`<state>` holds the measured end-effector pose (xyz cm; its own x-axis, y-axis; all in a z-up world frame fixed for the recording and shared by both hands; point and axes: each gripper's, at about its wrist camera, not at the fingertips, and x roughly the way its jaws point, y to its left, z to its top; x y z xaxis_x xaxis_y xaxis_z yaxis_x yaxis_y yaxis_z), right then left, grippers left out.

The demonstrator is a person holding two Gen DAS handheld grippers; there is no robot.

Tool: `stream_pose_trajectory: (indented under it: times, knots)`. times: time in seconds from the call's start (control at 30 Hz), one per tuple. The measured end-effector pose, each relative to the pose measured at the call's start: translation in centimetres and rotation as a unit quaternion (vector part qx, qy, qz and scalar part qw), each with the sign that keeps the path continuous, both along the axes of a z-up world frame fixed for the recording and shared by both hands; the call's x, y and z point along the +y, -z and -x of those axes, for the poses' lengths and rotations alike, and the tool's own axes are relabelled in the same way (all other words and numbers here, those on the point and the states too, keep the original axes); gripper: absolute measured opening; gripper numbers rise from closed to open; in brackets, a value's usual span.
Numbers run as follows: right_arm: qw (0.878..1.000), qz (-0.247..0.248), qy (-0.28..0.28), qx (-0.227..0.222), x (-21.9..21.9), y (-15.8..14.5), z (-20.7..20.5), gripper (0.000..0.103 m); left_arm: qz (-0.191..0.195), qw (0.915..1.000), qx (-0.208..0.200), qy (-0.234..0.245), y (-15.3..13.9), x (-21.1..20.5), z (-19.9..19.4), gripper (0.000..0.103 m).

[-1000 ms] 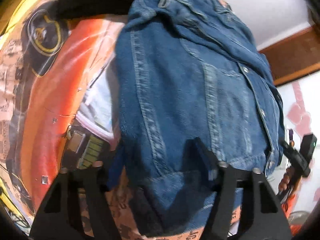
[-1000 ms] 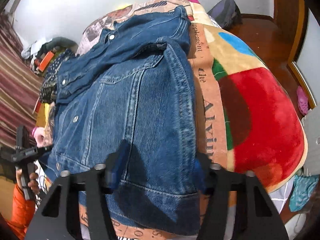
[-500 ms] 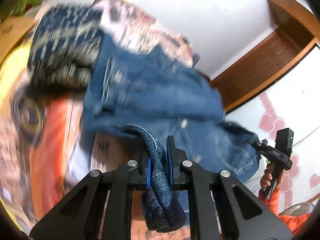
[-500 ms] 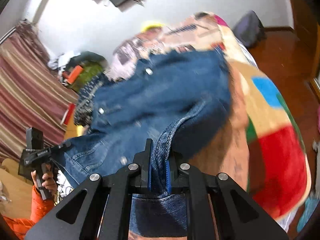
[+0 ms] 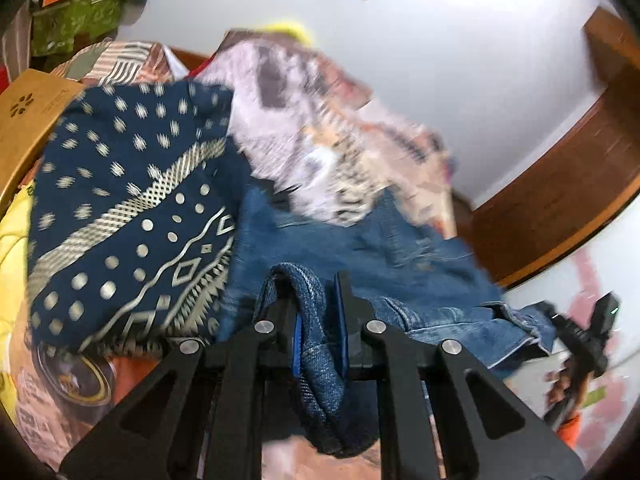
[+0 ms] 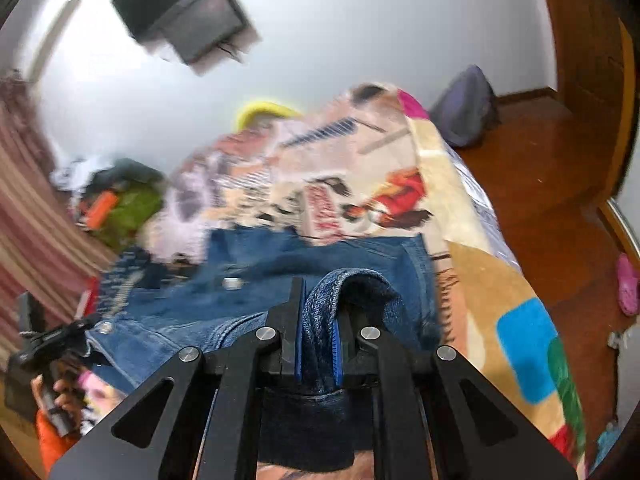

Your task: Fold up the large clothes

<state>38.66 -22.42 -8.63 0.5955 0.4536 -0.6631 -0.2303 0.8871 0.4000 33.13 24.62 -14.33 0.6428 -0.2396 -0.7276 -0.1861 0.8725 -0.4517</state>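
A blue denim jacket (image 5: 384,256) lies on a bed with a printed blanket (image 5: 320,120). My left gripper (image 5: 320,320) is shut on the jacket's hem, and the hem hangs down between the fingers. My right gripper (image 6: 318,328) is shut on the other hem corner of the jacket (image 6: 280,264). Both hold the hem lifted over the jacket body, which stretches away toward the far end of the bed. The right gripper shows at the right of the left wrist view (image 5: 584,332), and the left gripper at the left of the right wrist view (image 6: 52,340).
A folded navy patterned cloth (image 5: 128,216) lies left of the jacket. A wooden board (image 5: 28,116) and a green bag (image 6: 124,208) are beyond it. A dark backpack (image 6: 468,108) sits on the wooden floor (image 6: 552,200). A screen (image 6: 188,12) hangs on the white wall.
Both grippers went from open over the jacket's hem to shut on it. They have lifted the hem and carried it forward over the jacket toward the collar end.
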Motion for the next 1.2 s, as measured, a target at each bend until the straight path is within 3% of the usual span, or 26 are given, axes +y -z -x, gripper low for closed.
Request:
stream_pose_trajectory:
  times: [0.07,0.17,0.33,0.4,0.47,0.53,0.67,0.8,0.87,1.03,1.2]
  knots:
    - [0.999,0.016,0.0,0.033,0.6,2.6,-1.8,0.01,-0.036,0.9988,0.034,0.004,2.6,-0.9,-1.8,0.013]
    - [0.997,0.05,0.006,0.053,1.1,5.4,-3.0,0.01,-0.084,0.9952,0.048,0.015,4.6,-2.1,-2.6,0.014]
    - [0.998,0.039,-0.004,0.057,0.1,5.0,-2.8,0.013,-0.156,0.9852,0.049,0.052,3.9,-4.2,-2.2,0.017]
    - [0.997,0.043,-0.011,0.068,0.2,4.5,-2.7,0.018,-0.179,0.9802,0.055,0.065,3.5,-4.8,-2.1,0.025]
    - [0.996,0.049,-0.015,0.067,0.3,4.0,-2.3,0.029,-0.201,0.9759,0.05,0.067,2.6,-5.4,-1.0,0.062]
    - [0.997,0.057,-0.02,0.054,0.4,3.2,-1.1,0.036,-0.216,0.9738,0.031,0.062,1.7,-5.8,-0.3,0.079]
    - [0.995,0.089,-0.04,0.021,0.5,1.7,1.9,0.046,-0.25,0.9655,0.022,0.069,0.8,-7.0,1.8,0.082]
    - [0.988,0.142,-0.057,-0.005,1.2,1.4,4.6,0.052,-0.321,0.942,0.031,0.093,1.8,-9.3,3.4,0.087]
    - [0.984,0.163,-0.067,-0.01,1.6,1.8,5.4,0.053,-0.349,0.9306,0.038,0.105,2.9,-10.3,3.9,0.09]
    - [0.975,0.207,-0.082,0.007,3.0,4.1,6.1,0.053,-0.389,0.9115,0.075,0.111,6.3,-11.0,3.6,0.093]
    - [0.966,0.246,-0.077,-0.015,4.0,5.1,6.1,0.062,-0.416,0.8996,0.067,0.117,7.6,-11.5,2.6,0.102]
